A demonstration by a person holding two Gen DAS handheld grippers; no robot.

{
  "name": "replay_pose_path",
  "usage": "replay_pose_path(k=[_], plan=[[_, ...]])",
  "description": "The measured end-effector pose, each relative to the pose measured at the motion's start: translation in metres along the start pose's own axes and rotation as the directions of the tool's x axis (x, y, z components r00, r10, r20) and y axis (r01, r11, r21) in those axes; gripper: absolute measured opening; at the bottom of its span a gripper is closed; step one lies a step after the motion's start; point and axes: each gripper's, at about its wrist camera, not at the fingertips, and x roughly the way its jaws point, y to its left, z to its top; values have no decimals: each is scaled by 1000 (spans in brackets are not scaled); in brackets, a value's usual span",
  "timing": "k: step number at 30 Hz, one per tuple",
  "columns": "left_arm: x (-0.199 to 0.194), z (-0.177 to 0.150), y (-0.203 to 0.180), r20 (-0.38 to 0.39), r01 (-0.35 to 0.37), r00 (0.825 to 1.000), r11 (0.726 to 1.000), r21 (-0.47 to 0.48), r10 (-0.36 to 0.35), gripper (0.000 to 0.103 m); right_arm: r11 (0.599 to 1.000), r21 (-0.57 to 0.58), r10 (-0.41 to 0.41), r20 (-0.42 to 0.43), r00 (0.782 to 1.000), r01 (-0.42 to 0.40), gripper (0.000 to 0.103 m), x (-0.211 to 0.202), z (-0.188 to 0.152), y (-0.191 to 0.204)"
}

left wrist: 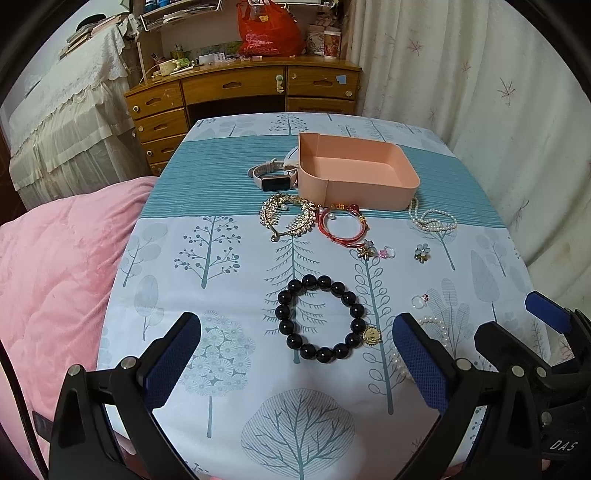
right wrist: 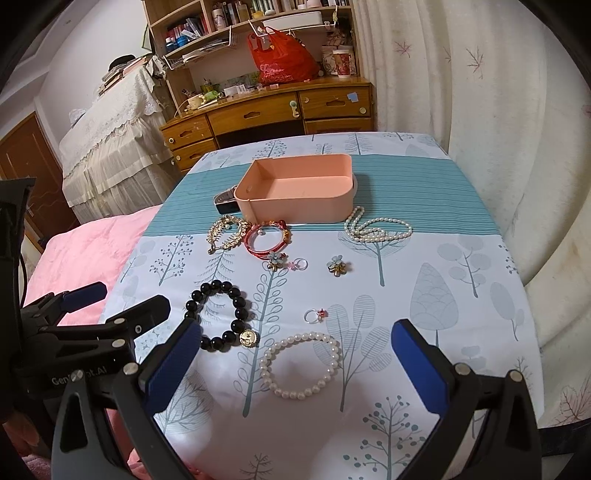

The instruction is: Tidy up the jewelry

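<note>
An empty pink box (left wrist: 354,173) (right wrist: 299,192) stands at the far middle of the table. Jewelry lies in front of it: a black bead bracelet (left wrist: 320,319) (right wrist: 221,315), a pearl bracelet (right wrist: 301,365), a pearl necklace (left wrist: 432,218) (right wrist: 376,229), a red bangle (left wrist: 341,223) (right wrist: 266,238), a gold hair comb (left wrist: 290,216) (right wrist: 227,230), a watch (left wrist: 271,177), flower brooches (right wrist: 338,267) and small rings (right wrist: 316,315). My left gripper (left wrist: 297,334) is open just short of the black bracelet. My right gripper (right wrist: 295,338) is open around the pearl bracelet.
The table carries a tree-print cloth (left wrist: 207,258). A pink quilt (left wrist: 55,266) lies to the left. A wooden desk with drawers (left wrist: 240,96) and a red bag (left wrist: 269,31) stand beyond the far edge. Curtains (left wrist: 480,92) hang on the right.
</note>
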Motion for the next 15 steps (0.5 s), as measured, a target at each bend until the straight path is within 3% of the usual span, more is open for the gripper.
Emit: replay_pose_path(k=[15], plan=[[-3,1,-4,3,-11,1000,1000,16,11,102,1000,-2,-2,-6,1000,2,103,1,-1,-1]])
